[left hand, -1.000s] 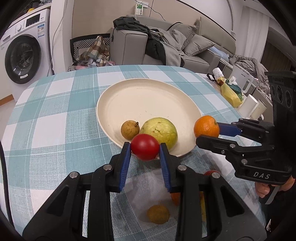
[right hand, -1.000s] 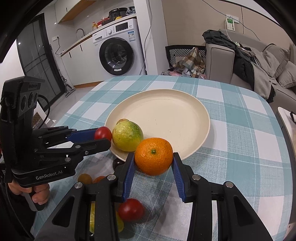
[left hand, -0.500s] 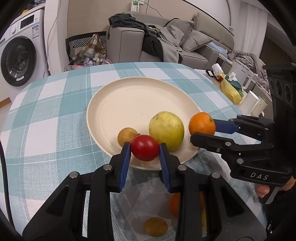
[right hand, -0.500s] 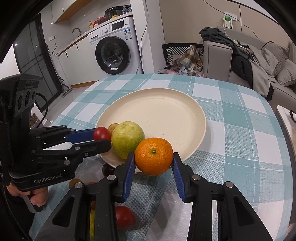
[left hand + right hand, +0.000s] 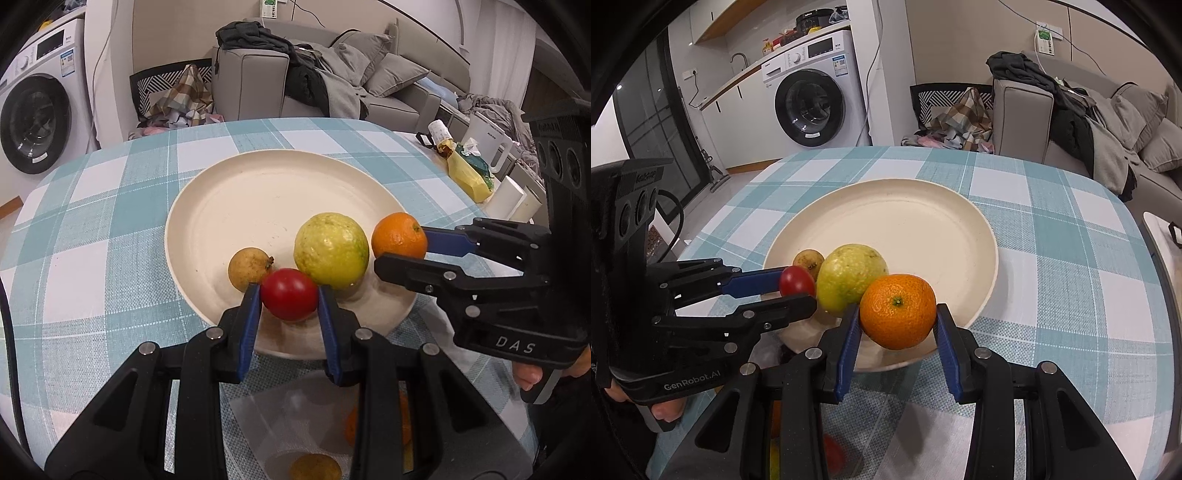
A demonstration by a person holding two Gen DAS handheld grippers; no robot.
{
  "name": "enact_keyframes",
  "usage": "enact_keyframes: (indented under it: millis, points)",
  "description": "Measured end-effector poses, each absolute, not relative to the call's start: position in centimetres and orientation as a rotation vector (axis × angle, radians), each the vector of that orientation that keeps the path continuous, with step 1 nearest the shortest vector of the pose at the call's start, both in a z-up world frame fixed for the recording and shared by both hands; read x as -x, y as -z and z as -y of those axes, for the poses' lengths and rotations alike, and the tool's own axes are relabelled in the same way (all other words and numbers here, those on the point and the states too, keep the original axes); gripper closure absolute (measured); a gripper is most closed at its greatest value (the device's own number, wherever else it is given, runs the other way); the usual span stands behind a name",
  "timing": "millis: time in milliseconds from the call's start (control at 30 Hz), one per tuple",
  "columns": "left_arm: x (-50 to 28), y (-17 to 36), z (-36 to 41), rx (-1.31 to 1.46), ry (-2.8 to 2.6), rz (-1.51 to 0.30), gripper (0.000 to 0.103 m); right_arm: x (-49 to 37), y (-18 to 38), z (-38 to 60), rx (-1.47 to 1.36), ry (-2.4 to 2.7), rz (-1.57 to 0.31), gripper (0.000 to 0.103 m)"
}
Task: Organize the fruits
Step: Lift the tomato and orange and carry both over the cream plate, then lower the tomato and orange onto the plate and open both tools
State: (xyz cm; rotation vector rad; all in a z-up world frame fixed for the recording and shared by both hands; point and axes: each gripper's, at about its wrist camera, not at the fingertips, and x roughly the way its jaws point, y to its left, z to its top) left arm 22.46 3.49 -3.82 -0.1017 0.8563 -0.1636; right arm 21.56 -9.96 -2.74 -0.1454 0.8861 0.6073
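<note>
A cream plate point(image 5: 258, 192) point(image 5: 923, 221) lies on the checked table. On its near side rest a yellow-green guava point(image 5: 331, 249) point(image 5: 851, 277) and a small brown fruit point(image 5: 248, 267) point(image 5: 808, 260). My left gripper point(image 5: 289, 301) point(image 5: 798, 286) is shut on a red tomato point(image 5: 289, 298) point(image 5: 796, 280), held over the plate's near rim. My right gripper point(image 5: 897, 319) point(image 5: 400, 247) is shut on an orange point(image 5: 897, 311) point(image 5: 399, 235), held over the plate's near right rim beside the guava.
A clear plastic bag point(image 5: 295, 417) with more fruit, including a brown one point(image 5: 314, 467) and a red one point(image 5: 833, 456), lies on the table under the grippers. A yellow packet point(image 5: 467, 173) and white containers point(image 5: 511, 197) stand at the right edge. A sofa and washing machine are beyond.
Both grippers have moved forward over the plate's near rim with their fruit still held. The plate and its two fruits now sit closer in both views.
</note>
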Motion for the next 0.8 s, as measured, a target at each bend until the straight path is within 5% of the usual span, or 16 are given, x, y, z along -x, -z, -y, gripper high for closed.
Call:
enact_keyframes:
  millis: [500,667,733,800]
  points:
    - [-22.0,3.4,-3.9,0.107,0.144,-0.841,0.07,-21.5,2.4,9.9,0.14,-0.594,-0.854,0.06]
    - [-20.7,2.6,-4.2,0.114,0.137,-0.823,0.046,-21.2,1.8,10.4,0.134,-0.581,-0.841,0.056]
    - [-20.1,2.1,-4.3,0.113,0.122,-0.817,0.028,-21.1,1.6,10.6,0.133,-0.584,-0.842,0.053]
    - [-19.3,1.7,-4.4,0.113,0.098,-0.805,0.023,-20.8,1.6,10.7,0.137,-0.587,-0.845,0.043]
